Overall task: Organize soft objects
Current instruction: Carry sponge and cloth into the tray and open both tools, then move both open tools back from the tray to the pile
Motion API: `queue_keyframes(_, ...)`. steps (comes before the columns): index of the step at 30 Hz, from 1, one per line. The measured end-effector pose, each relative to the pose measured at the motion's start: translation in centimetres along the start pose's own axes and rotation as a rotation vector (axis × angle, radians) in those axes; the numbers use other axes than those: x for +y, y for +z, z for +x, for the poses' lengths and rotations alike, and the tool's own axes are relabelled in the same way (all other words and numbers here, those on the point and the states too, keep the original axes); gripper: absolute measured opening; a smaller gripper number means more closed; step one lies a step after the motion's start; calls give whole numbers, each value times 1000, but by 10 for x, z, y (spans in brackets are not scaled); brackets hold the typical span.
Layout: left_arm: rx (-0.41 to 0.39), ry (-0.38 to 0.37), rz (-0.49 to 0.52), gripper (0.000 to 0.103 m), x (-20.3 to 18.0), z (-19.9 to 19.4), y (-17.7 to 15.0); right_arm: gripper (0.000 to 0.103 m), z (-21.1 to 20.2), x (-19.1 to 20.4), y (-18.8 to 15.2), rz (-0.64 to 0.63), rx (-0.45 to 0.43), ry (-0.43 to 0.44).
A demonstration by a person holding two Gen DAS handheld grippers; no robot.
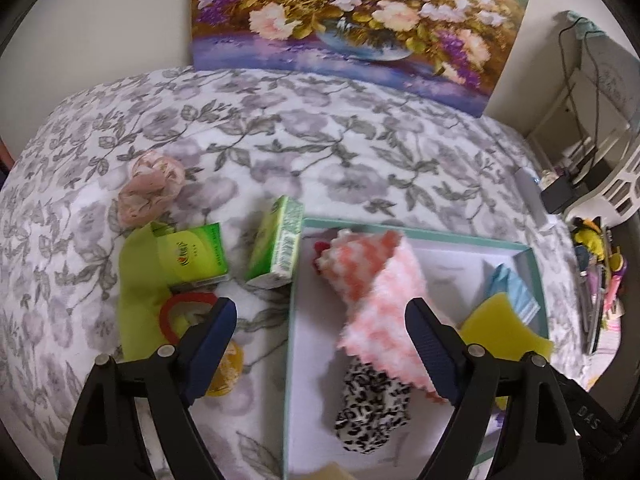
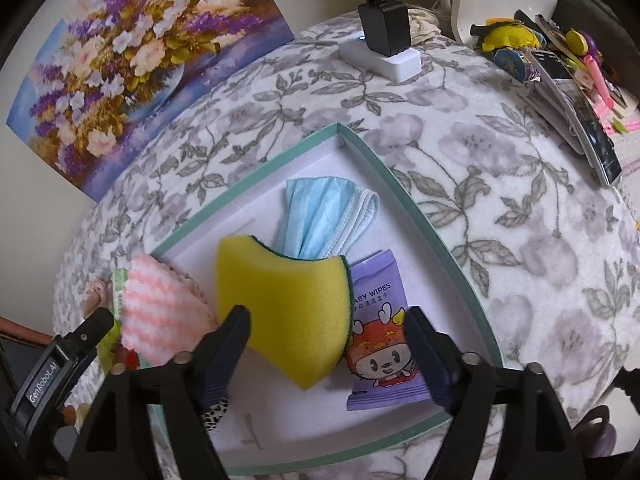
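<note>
A shallow teal-rimmed white box lies on the floral bedspread. In it are a pink-and-white fluffy cloth, a leopard-print soft item, a yellow sponge, a blue face mask and a purple baby-wipes pack. My left gripper is open above the box's left wall, empty. My right gripper is open over the sponge and the wipes pack. Outside the box lie two green tissue packs, a green cloth and a pink scrunchie.
A red ring and a yellow object lie by the left fingers. A flower painting leans on the wall. A white power strip with a black charger and stationery clutter sit at the bed's right edge.
</note>
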State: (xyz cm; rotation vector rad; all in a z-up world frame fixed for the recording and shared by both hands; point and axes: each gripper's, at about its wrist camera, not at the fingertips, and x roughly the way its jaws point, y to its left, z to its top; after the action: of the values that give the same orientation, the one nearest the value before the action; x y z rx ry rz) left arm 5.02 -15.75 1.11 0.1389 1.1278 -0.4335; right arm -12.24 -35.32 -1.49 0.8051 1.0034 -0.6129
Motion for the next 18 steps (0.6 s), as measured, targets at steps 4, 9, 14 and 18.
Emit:
queue_keyframes(4,31,38,-7,87,5,7,-2,98,2,1,0,-23,-1,-37)
queue_keyframes(9,74,84,-13,87,11,13,-4,103,1,4,0,-47,-9,-73)
queue_keyframes(14,96,119,-8,87,15,13,-5,103,-2,6,0,-63,-22,-93)
queue_keyframes(18,118,145,-24,87,23,12,-5,103,-3,9,-1,-84,-29,-110)
